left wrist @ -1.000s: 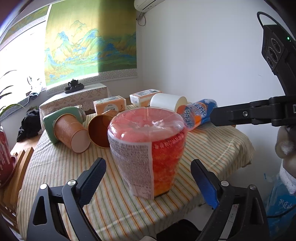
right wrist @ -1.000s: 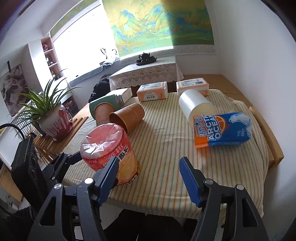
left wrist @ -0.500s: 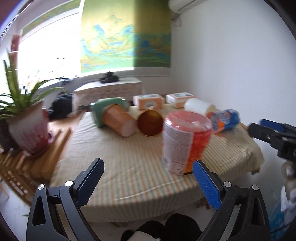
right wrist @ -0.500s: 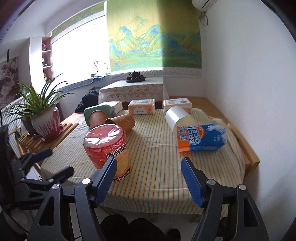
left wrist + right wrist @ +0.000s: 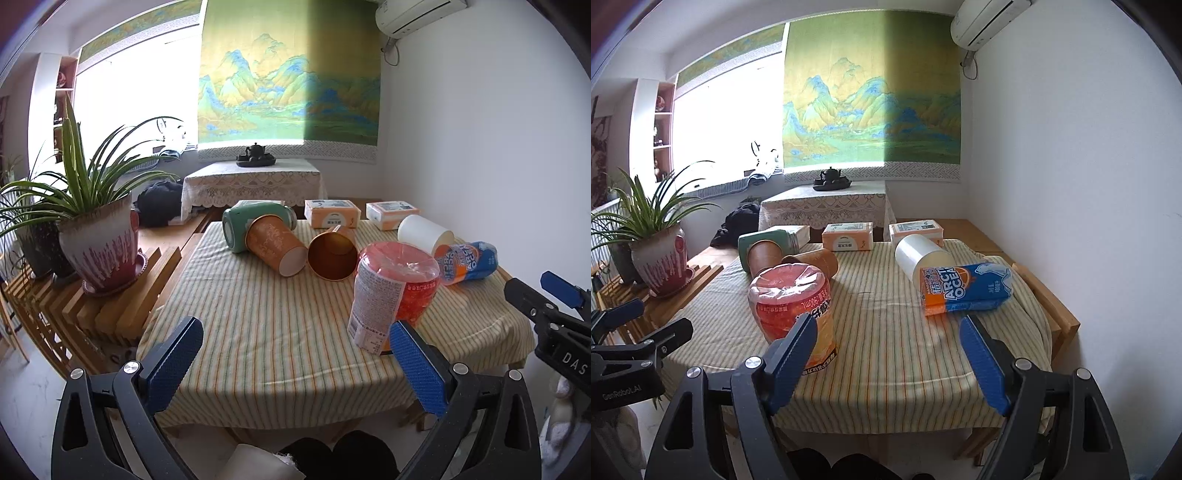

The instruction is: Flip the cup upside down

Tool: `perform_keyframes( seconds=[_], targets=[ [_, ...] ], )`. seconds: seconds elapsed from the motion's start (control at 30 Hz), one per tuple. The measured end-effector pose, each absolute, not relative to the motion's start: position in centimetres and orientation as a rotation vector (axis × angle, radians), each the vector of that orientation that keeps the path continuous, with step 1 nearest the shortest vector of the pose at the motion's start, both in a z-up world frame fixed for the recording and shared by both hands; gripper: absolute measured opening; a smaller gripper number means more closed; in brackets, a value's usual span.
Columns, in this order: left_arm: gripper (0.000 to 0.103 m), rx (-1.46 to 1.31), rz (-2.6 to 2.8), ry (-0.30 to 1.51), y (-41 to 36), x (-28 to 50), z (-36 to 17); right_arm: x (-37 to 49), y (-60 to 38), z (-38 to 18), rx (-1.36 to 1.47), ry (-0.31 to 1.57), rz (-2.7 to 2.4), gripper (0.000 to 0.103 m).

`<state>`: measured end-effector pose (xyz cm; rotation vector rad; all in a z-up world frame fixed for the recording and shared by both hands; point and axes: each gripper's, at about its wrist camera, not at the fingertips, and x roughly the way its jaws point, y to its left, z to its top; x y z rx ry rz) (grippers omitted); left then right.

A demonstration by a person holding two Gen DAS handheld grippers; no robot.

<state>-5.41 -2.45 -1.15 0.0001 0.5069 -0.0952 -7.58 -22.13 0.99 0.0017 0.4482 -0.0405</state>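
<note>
An orange-red plastic cup (image 5: 393, 291) with a sealed film end and a white label stands near the front right of the striped table (image 5: 258, 332); its print reads upside down in the right wrist view (image 5: 792, 302). My left gripper (image 5: 295, 354) is open and empty, held back off the table's front edge. My right gripper (image 5: 888, 350) is open and empty, also back from the front edge, with the cup just left of its left finger. The right gripper also shows at the right edge of the left wrist view (image 5: 554, 306).
Two brown paper cups (image 5: 275, 242) (image 5: 332, 253), a green jar (image 5: 236, 229), a white cup (image 5: 424, 232) and an Arctic Ocean pouch (image 5: 467, 260) lie on the table. Two tissue packs (image 5: 332, 213) sit at the back. A potted plant (image 5: 98, 247) stands on a slatted bench at left.
Both grippers have pulled back from the table, so the orange-red cup looks smaller and farther. The left gripper, earlier around the cup, now stands clear of it. The cup has not moved.
</note>
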Motion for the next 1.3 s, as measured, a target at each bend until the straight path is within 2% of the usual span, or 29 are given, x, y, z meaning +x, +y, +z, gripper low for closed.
perform_keyframes(
  seconds=[1.3],
  targets=[
    [0.102,0.004,-0.094,0.523,-3.00,-5.08,-1.52,-7.73,-22.23,1.01,-0.006,0.424,-0.076,0.077]
  ],
)
